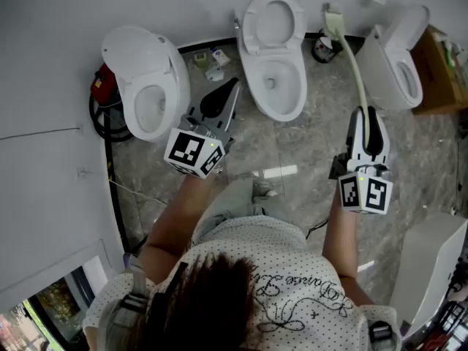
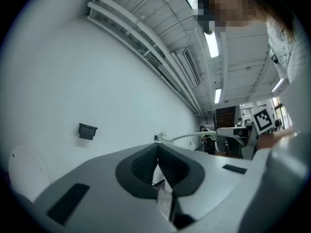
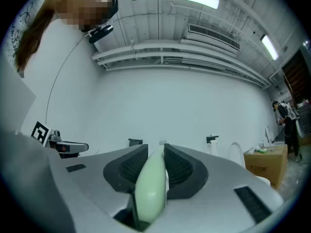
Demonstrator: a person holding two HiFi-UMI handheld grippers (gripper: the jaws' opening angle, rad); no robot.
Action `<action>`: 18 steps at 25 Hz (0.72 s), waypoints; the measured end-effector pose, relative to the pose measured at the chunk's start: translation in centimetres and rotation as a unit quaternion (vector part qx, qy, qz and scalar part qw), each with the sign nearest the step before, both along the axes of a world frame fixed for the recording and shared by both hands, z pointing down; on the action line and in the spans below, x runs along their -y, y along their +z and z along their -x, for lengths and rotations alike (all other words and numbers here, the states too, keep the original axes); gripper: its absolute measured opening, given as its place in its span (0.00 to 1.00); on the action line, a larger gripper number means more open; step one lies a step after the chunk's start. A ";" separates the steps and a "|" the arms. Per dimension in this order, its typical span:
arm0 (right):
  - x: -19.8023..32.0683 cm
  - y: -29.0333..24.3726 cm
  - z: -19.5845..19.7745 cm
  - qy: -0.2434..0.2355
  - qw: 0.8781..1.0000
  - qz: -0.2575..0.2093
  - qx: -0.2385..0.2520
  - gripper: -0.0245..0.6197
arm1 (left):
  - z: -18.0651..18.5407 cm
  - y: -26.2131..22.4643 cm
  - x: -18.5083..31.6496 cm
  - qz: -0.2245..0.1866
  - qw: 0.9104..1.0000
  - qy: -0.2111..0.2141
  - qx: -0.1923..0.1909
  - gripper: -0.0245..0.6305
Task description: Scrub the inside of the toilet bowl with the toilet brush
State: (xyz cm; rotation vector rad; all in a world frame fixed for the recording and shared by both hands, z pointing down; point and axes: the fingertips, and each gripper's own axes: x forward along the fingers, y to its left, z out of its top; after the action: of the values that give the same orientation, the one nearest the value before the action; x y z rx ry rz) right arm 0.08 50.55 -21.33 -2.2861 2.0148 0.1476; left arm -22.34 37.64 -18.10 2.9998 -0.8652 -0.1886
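Three white toilets stand along the wall: one at the left (image 1: 146, 86), one in the middle (image 1: 274, 57) with its lid up, one at the right (image 1: 395, 61). My right gripper (image 1: 367, 119) is shut on the pale green handle of the toilet brush (image 1: 351, 57), whose head (image 1: 333, 22) points toward the wall between the middle and right toilets. In the right gripper view the handle (image 3: 151, 186) sits between the pads. My left gripper (image 1: 225, 93) is shut and holds nothing, its tips between the left and middle toilets. Its pads (image 2: 146, 165) meet in the left gripper view.
A red object and black hose (image 1: 102, 97) lie left of the left toilet. Small bottles (image 1: 212, 61) sit on the floor between the left and middle toilets. A cardboard box (image 1: 442, 72) stands at the far right. The floor is grey marble tile.
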 end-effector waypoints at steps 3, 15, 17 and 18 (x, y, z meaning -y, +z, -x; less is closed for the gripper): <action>0.0 0.0 0.6 -0.007 1.000 -0.002 0.001 0.22 | 0.3 -0.1 0.0 -0.005 1.000 0.000 0.002 0.04; 0.7 -1.3 1.9 -0.030 0.998 -0.034 0.041 0.22 | 0.8 -0.1 1.1 -0.005 1.000 0.014 -0.002 0.04; 0.9 -0.8 1.8 -0.035 0.997 -0.031 0.056 0.22 | 0.8 0.2 1.4 -0.002 1.000 0.013 0.000 0.04; 1.0 -0.5 1.6 -0.036 0.996 -0.033 0.069 0.22 | 0.7 0.4 1.5 -0.001 1.000 0.012 0.002 0.04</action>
State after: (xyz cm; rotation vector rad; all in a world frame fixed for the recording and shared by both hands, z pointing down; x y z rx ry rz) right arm -1.48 49.51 -21.84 -2.1189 1.9903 0.0485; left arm -23.08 36.14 -17.66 3.0113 -0.8305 -0.1843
